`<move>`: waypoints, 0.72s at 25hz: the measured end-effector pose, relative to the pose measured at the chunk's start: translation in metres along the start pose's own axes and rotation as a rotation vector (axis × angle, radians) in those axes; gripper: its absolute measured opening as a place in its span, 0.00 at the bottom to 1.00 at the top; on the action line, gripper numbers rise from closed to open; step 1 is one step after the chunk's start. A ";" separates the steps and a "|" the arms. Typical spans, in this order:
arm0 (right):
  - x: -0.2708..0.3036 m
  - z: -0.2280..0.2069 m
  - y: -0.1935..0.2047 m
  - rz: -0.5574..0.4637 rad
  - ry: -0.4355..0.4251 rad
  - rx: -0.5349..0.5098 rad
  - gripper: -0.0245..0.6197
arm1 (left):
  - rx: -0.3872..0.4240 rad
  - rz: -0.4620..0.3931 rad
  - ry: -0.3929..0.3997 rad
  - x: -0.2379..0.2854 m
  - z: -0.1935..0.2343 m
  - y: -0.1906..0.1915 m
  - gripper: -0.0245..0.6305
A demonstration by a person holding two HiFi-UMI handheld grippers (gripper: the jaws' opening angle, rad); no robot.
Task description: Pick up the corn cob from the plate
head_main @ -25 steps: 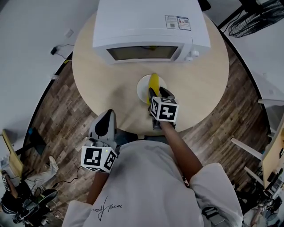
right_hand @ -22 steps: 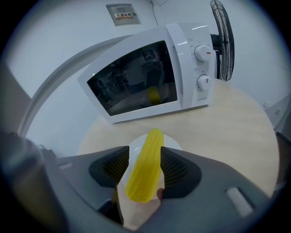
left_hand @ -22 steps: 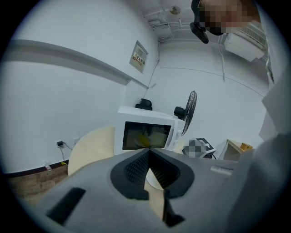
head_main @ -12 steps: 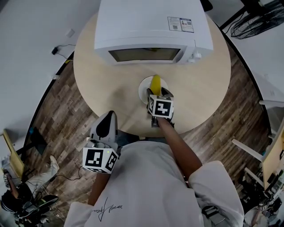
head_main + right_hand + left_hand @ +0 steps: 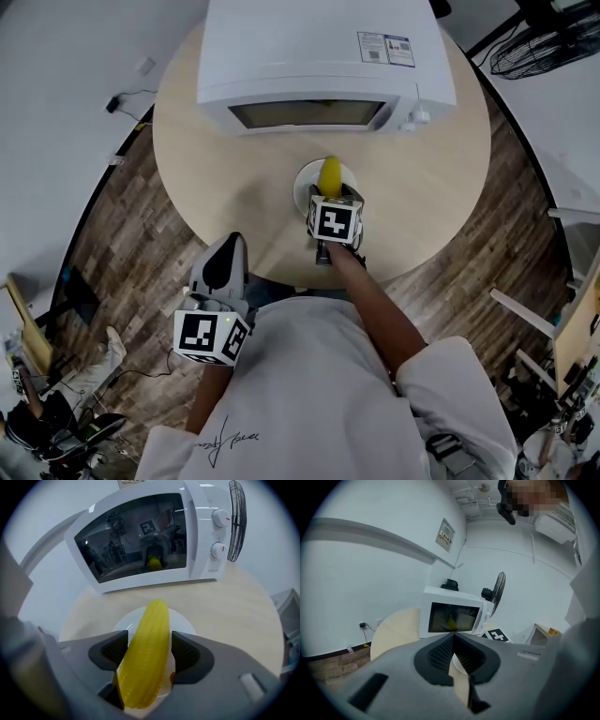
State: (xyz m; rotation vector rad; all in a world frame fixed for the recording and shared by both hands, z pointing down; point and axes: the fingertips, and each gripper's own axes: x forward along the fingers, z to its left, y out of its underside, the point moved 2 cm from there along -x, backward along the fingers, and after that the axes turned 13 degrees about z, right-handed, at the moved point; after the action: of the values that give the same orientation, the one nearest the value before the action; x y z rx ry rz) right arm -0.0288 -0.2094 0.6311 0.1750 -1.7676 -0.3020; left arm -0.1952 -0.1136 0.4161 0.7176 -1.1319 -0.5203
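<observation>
Tho microwave label blurs — corn cob on plate.

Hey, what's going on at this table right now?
A person works two handheld grippers at a round table with a microwave on it. The right gripper is down over the white plate, its jaws just opened wide, with the corn cob lying between them, not yet clamped. The left gripper is held shut and empty near the table's edge.
</observation>
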 end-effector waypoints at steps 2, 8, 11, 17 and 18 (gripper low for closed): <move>0.002 0.000 0.000 0.004 0.007 0.005 0.51 | -0.004 0.001 0.001 0.001 0.002 -0.001 0.04; 0.006 -0.002 0.000 0.010 0.023 0.036 0.50 | -0.024 0.005 0.027 0.004 0.002 -0.004 0.04; 0.006 -0.001 -0.001 0.013 0.032 0.042 0.48 | -0.025 0.006 0.032 0.005 0.001 -0.004 0.04; 0.005 -0.001 0.001 0.031 0.023 0.041 0.47 | -0.032 0.014 0.048 0.005 -0.002 0.000 0.04; 0.005 -0.001 0.001 0.035 0.022 0.041 0.47 | -0.033 0.012 0.047 0.004 -0.002 0.000 0.04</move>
State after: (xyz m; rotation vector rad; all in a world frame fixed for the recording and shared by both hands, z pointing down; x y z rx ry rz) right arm -0.0284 -0.2100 0.6363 0.1761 -1.7540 -0.2384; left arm -0.1921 -0.1163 0.4184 0.6904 -1.0807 -0.5080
